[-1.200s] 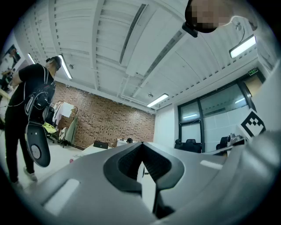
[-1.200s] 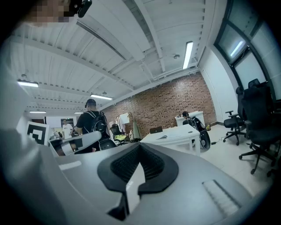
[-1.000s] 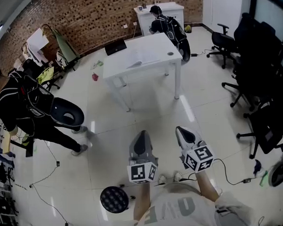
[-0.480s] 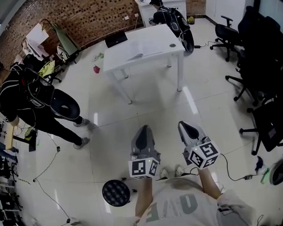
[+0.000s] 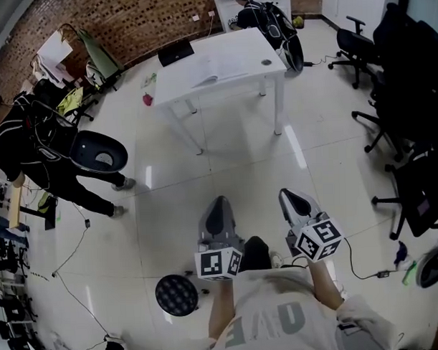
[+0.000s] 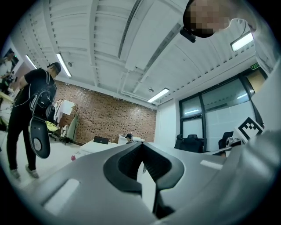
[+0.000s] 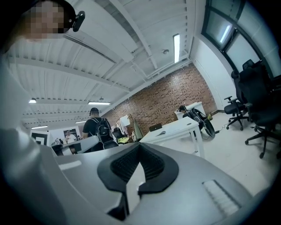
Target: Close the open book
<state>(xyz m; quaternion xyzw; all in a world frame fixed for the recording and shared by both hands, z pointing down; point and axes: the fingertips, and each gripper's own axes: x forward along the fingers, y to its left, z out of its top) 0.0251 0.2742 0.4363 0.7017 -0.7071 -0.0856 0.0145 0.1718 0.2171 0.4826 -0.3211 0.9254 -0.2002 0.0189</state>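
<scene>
Open book: lies on white worktop, twelve o'clock of both grippers, well apart. Left gripper, right gripper: fingers together.

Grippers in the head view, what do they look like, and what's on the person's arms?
Both the left gripper and right gripper are light grey moulded shells with dark inner faces, tapering to a point. Each carries a white cube printed with black square markers. Their black pads are ribbed. The person wears a light short-sleeved T-shirt.
</scene>
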